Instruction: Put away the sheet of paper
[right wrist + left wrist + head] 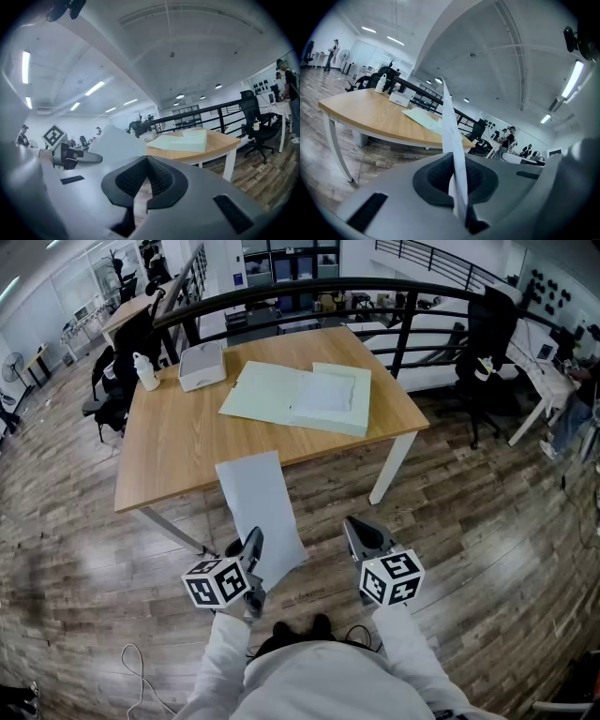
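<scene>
A pale sheet of paper [258, 512] hangs in the air in front of the wooden table [178, 442], over the floor. My left gripper [251, 545] is shut on its near edge. In the left gripper view the paper [449, 122] stands edge-on, rising from between the left gripper [453, 161] pads. An open light green folder [300, 395] lies flat on the table, with white paper in its right half. My right gripper [361, 529] hovers to the right of the sheet, shut with nothing in it. In the right gripper view the right gripper [147, 161] points toward the folder [180, 140], and the paper [117, 140] shows to its left.
A white box [202, 365] and a white bottle [146, 371] stand at the table's far left. A black railing [281, 296] curves behind the table. Black office chairs [487, 334] stand at the right and the far left. A cable [141, 671] lies on the wood floor near my feet.
</scene>
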The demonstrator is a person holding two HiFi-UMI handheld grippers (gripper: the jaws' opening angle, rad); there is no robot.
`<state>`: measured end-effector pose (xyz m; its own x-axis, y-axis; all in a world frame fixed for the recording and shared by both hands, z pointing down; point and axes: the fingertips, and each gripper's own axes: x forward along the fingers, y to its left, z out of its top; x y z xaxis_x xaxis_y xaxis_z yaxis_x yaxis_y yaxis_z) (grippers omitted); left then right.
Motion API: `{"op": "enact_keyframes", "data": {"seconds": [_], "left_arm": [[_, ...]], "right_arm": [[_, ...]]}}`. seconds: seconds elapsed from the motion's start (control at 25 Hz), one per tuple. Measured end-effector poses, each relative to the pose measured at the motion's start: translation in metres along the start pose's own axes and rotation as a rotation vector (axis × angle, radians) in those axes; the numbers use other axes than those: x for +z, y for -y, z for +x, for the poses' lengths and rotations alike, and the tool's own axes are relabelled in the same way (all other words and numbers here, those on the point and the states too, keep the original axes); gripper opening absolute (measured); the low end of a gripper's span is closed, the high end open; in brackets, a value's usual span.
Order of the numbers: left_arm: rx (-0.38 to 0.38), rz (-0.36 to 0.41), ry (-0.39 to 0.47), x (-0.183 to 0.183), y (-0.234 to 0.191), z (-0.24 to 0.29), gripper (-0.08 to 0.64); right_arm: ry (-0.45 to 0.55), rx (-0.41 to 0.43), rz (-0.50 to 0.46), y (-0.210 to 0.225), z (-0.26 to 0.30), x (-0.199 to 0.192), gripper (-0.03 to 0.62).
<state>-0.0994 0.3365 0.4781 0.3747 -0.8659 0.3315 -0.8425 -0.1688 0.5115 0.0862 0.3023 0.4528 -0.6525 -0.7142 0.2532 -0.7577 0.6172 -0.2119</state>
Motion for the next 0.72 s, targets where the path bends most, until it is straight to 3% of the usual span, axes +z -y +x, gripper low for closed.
{"op": "enact_keyframes", "data": {"seconds": [0.48, 0.72], "left_arm": [[-0.002, 0.060, 0.036, 0.024, 0.021, 0.014, 0.017], [-0.026, 0.097, 0.031, 0.043, 0.019, 0.035, 0.017]], "right_arm": [[0.054, 0.032, 0.005, 0.018, -0.010, 0.017, 0.028], [0.056, 0.006, 0.032, 0.036, 0.003, 0.018, 0.028]]}}
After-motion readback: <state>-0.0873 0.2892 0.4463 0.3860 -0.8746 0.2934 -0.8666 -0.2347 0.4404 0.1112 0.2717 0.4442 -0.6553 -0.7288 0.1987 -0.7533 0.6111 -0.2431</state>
